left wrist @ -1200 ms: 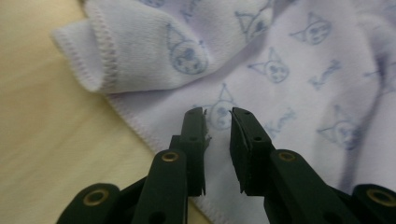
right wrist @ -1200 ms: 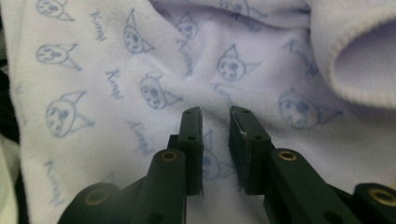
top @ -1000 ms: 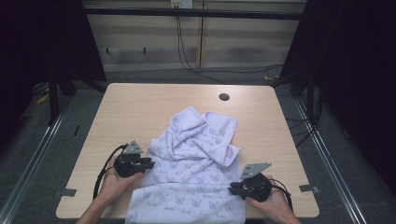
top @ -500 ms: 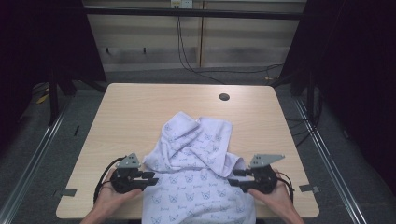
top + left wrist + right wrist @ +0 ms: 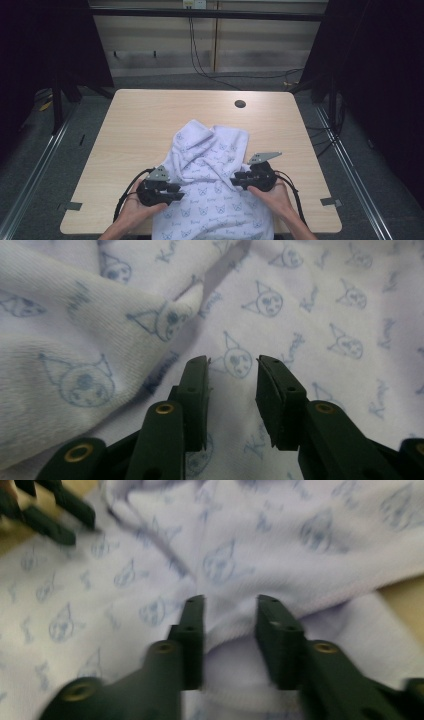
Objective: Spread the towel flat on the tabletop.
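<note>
At the near edge of the table a person's two hands each hold a gripper over a white garment printed with small blue cat-like faces, which lies in the near middle and spills over the near edge. The left gripper sits at the garment's near-left side; in the left gripper view its jaws stand apart over flat printed cloth, with nothing between them, and a thick fold rises just to the left. The right gripper is a little farther in, at the right side; in the right gripper view, which is blurred, its jaws are likewise parted, with a raised ridge of cloth lying in the gap but not pinched. This looks like the step of picking fresh grip points for spreading or folding the garment. Next, each gripper would need to settle on an edge or fold and close on it. Beyond them the bunched far part of the garment may resist flattening. Farther off, a dark round hole marks the bare tabletop, well apart from the cloth.
</note>
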`<state>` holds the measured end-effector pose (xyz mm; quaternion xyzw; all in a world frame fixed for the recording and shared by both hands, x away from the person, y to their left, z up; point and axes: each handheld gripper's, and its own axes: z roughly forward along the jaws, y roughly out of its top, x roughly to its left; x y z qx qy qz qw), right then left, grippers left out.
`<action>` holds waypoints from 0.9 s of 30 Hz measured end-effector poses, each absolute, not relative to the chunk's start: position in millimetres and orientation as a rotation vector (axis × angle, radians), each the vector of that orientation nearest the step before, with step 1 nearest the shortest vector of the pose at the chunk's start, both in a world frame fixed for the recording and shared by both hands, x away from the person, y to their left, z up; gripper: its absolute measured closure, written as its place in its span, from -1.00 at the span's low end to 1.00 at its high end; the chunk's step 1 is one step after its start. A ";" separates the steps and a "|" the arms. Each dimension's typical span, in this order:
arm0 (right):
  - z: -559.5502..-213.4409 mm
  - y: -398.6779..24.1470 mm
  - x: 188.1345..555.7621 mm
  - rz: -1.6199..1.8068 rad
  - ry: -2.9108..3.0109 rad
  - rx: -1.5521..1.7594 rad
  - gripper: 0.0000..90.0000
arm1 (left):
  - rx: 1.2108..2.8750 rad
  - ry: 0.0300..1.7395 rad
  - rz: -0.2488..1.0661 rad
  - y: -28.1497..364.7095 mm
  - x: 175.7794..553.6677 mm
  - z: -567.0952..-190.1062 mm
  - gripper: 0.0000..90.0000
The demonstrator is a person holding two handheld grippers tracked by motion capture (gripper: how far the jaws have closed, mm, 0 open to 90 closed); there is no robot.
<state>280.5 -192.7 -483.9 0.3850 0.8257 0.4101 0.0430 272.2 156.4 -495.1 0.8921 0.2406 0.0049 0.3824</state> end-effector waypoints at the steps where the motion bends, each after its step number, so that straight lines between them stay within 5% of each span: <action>1: -479.4 -193.3 286.9 1.278 2.489 1.220 0.83 | 2.285 0.606 0.031 155.7 271.1 -494.7 0.44; 3: -475.4 -193.1 294.2 1.268 2.483 1.200 0.99 | 2.289 0.601 0.041 155.0 270.0 -494.8 0.42; 8: -468.1 -204.3 282.3 1.229 2.463 1.193 0.39 | 2.272 0.635 0.072 158.0 271.0 -495.9 0.43; 18: -491.8 -193.6 284.3 1.239 2.499 1.302 0.14 | 2.246 0.625 0.093 150.8 274.8 -498.3 0.33; 21: -493.1 -189.8 290.7 1.231 2.488 1.302 0.43 | 2.251 0.616 0.086 148.1 272.8 -498.0 0.32; 22: -490.1 -187.2 295.6 1.265 2.452 1.281 0.84 | 2.262 0.607 0.096 147.9 271.9 -497.8 0.32; 27: -444.6 -195.0 313.4 1.323 2.273 1.189 0.95 | 2.277 0.569 0.085 157.0 262.5 -497.5 0.32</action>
